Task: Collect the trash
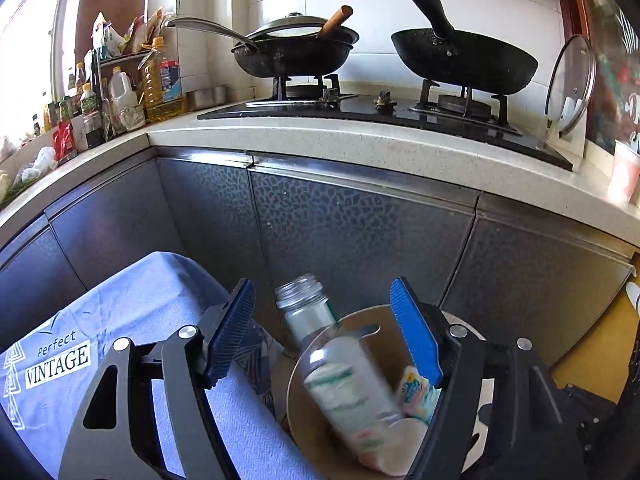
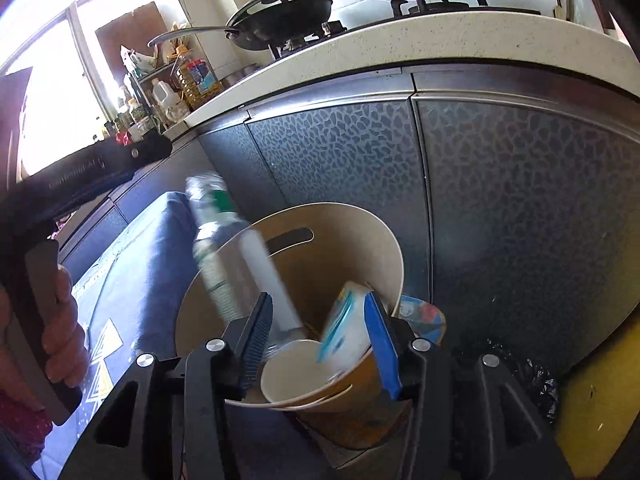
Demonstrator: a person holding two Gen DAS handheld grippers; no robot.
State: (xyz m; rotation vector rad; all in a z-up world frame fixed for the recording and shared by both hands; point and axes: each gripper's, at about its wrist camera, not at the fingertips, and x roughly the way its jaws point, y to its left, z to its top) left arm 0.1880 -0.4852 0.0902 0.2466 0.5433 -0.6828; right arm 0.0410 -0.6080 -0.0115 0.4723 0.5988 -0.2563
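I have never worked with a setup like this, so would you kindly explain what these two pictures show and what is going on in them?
No robot here: a person carries two handheld grippers, each with a fisheye camera looking along its fingers. One picture is from the left gripper, the other from the right gripper. Both sets of jaws stand open, gripping nothing. Both look down into a beige bin on the kitchen floor beside a blue cloth. A clear plastic bottle is blurred, apparently dropping in. Inside lie a paper cup and a blue-and-white packet. Above is the counter with two black pans on a stove.
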